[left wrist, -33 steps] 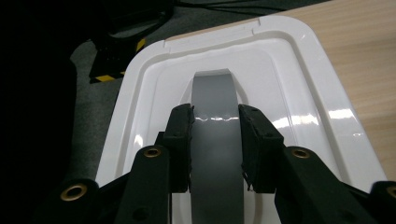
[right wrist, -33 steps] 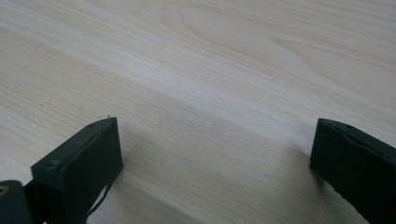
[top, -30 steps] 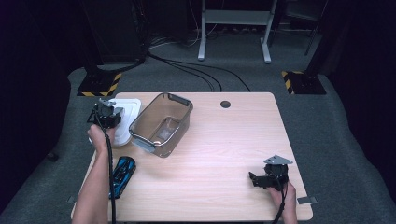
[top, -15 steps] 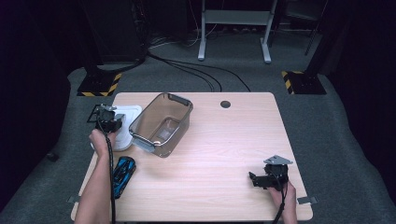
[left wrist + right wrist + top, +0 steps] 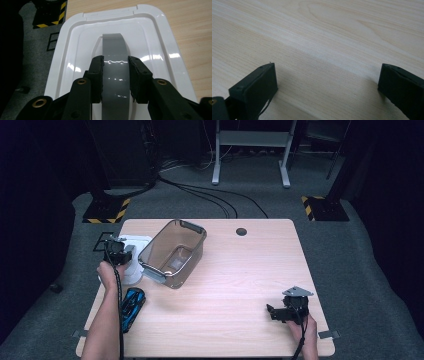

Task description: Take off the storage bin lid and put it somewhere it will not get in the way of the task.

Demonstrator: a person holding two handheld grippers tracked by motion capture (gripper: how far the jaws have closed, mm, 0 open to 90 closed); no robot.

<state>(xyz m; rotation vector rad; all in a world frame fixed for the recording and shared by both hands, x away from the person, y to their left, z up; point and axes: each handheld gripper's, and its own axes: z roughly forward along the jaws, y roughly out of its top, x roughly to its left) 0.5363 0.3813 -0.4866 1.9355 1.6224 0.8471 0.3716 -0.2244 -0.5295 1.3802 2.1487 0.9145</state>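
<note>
- The white lid (image 5: 75,62) looks to me like thin moulded plastic: light, fairly stiff, and glossy enough to slide. Its raised grey handle (image 5: 115,75) is the sensible place to take hold, since the flat rim offers little to pinch.
- My left gripper (image 5: 115,75) is pinching that grey handle, one black jaw pressed against each side of it.
- The lid is rectangular with rounded corners, a stepped rim and a sunken middle from which the arched handle rises; light glints across it.
- It sits at the table's (image 5: 240,285) far left corner, partly over the edge, just beside the clear plastic bin (image 5: 172,252), which stands open and tilted.
- A blue toy car (image 5: 132,302) lies nearer me, by my left forearm.
- My right gripper (image 5: 287,312) rests near the table's right front, jaws spread wide over bare wood, holding nothing.
</note>
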